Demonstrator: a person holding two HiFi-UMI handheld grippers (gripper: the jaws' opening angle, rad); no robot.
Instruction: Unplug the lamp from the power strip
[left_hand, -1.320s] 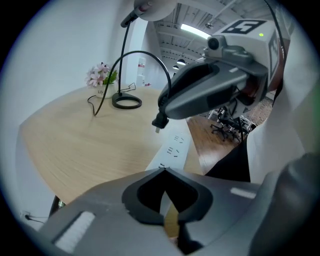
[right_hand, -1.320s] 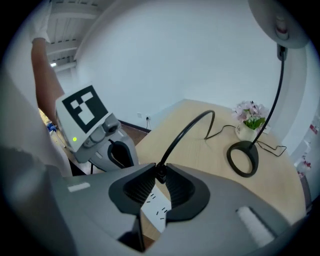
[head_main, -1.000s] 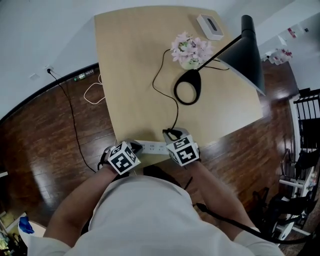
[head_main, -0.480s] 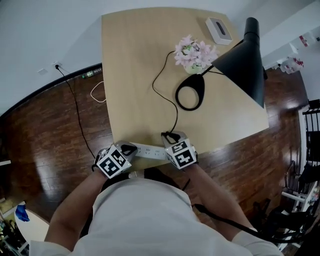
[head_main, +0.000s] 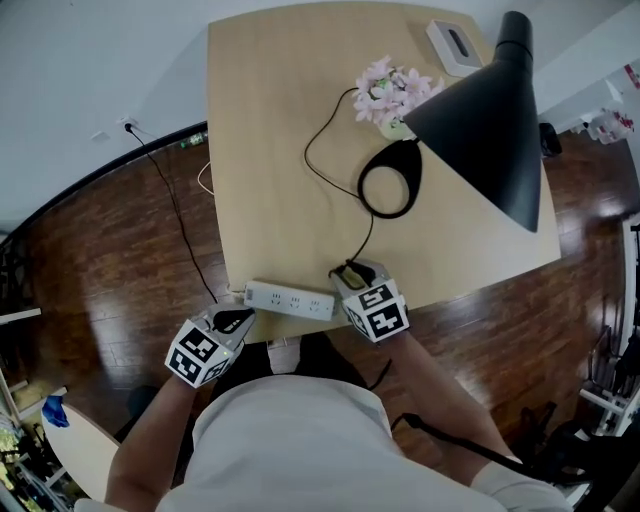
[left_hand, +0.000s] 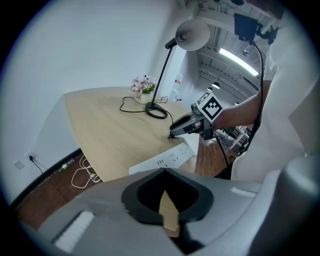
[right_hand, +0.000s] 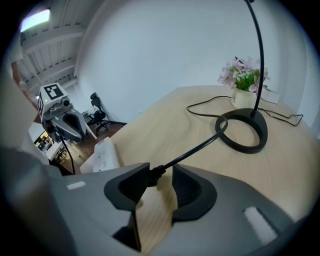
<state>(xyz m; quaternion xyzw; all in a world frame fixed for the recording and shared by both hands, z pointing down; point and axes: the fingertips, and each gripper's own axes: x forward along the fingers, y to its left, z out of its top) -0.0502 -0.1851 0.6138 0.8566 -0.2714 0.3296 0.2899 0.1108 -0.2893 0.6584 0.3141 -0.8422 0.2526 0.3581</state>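
The white power strip (head_main: 290, 299) lies along the table's near edge. Just to its right my right gripper (head_main: 349, 272) sits on the table. Its jaws are opening, with the lamp's black plug (right_hand: 150, 175) between them. The plug leans on the left jaw, a gap shows on the other side, and it is out of the strip (right_hand: 105, 155). The black cord (head_main: 330, 150) runs from the plug to the lamp's ring base (head_main: 390, 180). My left gripper (head_main: 238, 320) hangs off the table's near-left corner, apart from the strip (left_hand: 165, 159), slightly open and holding nothing.
The black lamp shade (head_main: 490, 110) overhangs the table's right side. A pot of pink flowers (head_main: 395, 95) and a small white box (head_main: 457, 45) stand at the far right. The strip's own cable (head_main: 170, 200) trails over the wooden floor to a wall socket.
My left gripper has let go of the power strip's left end and pulled back off the table edge toward the lower left. The right gripper stays by the strip's right end.
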